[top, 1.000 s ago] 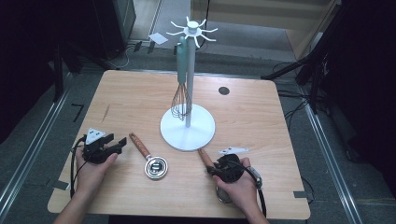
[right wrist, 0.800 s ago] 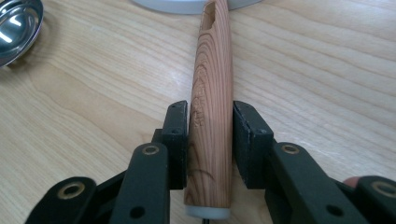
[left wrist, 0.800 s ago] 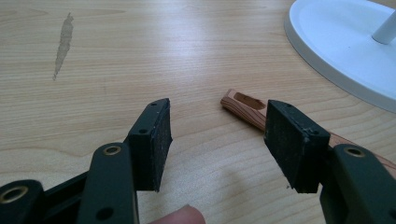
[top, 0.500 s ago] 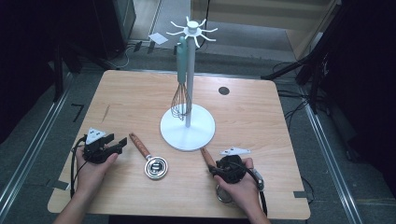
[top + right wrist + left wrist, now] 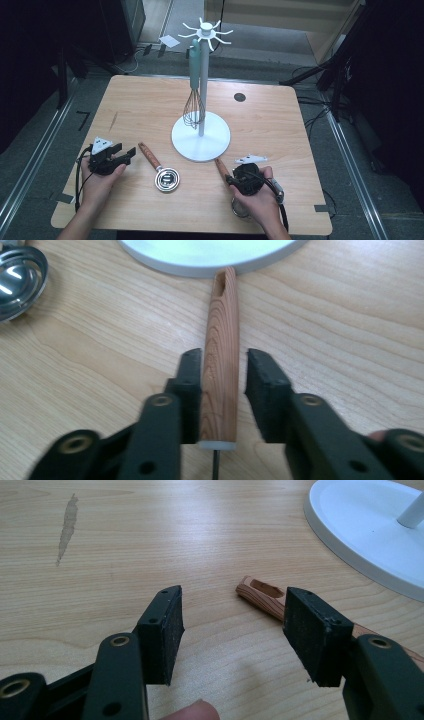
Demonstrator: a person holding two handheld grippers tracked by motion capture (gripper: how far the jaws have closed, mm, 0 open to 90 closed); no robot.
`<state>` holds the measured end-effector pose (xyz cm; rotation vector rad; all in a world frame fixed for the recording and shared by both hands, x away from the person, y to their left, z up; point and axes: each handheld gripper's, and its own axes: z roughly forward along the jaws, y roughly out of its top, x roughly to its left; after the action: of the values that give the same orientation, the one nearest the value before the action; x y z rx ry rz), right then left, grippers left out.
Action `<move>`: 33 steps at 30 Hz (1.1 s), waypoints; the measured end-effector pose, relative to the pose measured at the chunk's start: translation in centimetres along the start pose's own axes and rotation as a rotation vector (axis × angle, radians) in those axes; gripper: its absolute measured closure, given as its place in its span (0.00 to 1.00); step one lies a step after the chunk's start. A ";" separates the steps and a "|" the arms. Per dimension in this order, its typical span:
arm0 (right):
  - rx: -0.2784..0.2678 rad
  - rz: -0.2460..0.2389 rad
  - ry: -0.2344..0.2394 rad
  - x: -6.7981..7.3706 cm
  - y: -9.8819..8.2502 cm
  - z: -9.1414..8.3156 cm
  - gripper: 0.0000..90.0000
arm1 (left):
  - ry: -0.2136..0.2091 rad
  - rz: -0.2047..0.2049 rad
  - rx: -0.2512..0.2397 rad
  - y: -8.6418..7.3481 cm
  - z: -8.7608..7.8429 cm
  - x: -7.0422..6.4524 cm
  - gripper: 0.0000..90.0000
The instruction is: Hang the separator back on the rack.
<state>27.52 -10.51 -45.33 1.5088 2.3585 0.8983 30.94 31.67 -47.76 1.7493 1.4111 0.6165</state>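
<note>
A white hook stand (image 5: 201,135) in the high view carries a teal-handled whisk (image 5: 194,95). My right gripper (image 5: 231,178) lies low on the table with a utensil's wooden handle (image 5: 222,325) between its jaws. The jaws have just been closing: the left pad (image 5: 192,375) touches the wood, while a thin gap remains at the right pad (image 5: 257,380), so it is open. The utensil's metal end (image 5: 240,207) peeks out under that hand. My left gripper (image 5: 122,151) is open and holds nothing. Just past its pads lies the handle end (image 5: 260,592) of a steel measuring cup (image 5: 166,180).
The stand's round base (image 5: 360,530) lies close beyond both wooden handles. A dark round hole (image 5: 240,97) marks the tabletop at the far right. Black cables trail from both grippers toward the table's near edge.
The right hand has barely shifted over the wooden handle. The left hand and the cup have kept still.
</note>
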 end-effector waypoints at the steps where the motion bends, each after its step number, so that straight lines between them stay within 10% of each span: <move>1: -0.005 0.003 -0.006 0.2 0.0 -0.2 0.84 | 0.001 0.001 -0.001 0.0 0.0 0.0 0.47; 15: 0.126 -0.051 0.089 1.4 -1.7 0.9 1.00 | -0.004 -0.001 0.002 0.0 0.0 0.0 0.47; 33: 0.127 0.058 0.018 -3.8 -2.3 0.6 1.00 | -0.003 -0.004 0.003 0.0 0.1 0.1 0.47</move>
<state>27.81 -14.25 -47.72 1.6309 2.4379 0.7909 31.02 31.73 -47.77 1.7491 1.4136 0.6100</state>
